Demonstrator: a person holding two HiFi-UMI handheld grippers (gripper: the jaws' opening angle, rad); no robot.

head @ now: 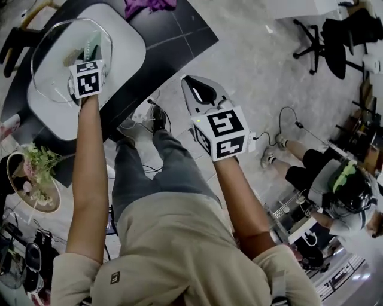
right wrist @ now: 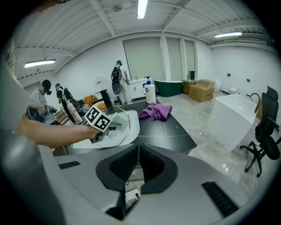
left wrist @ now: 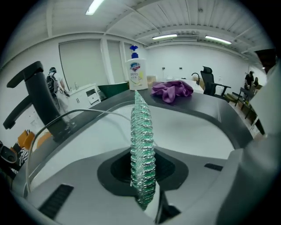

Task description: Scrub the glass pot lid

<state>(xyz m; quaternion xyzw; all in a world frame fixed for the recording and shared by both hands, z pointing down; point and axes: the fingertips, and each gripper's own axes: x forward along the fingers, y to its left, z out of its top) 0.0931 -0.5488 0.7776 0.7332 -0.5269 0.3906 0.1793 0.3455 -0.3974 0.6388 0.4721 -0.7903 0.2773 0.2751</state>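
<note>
Our left claw (head: 91, 55) is clamped on a green mesh scouring pad (left wrist: 142, 145), which stands upright over the glass pot lid (head: 51, 54) at the upper left of the head view. The lid lies in the white basin (head: 128, 51), with its clear rim close to the basin's left edge and the black faucet (left wrist: 39, 101). We cannot tell whether the pad touches the glass. Basin surface lies bare to the lid's right, and beyond it the dark table (head: 179, 30) carries a purple cloth (head: 146, 7) and a soap bottle (left wrist: 136, 72). Our right claw (head: 200, 89) is pressed together on nothing, off the table's edge over the floor (head: 251, 60) at frame centre.
</note>
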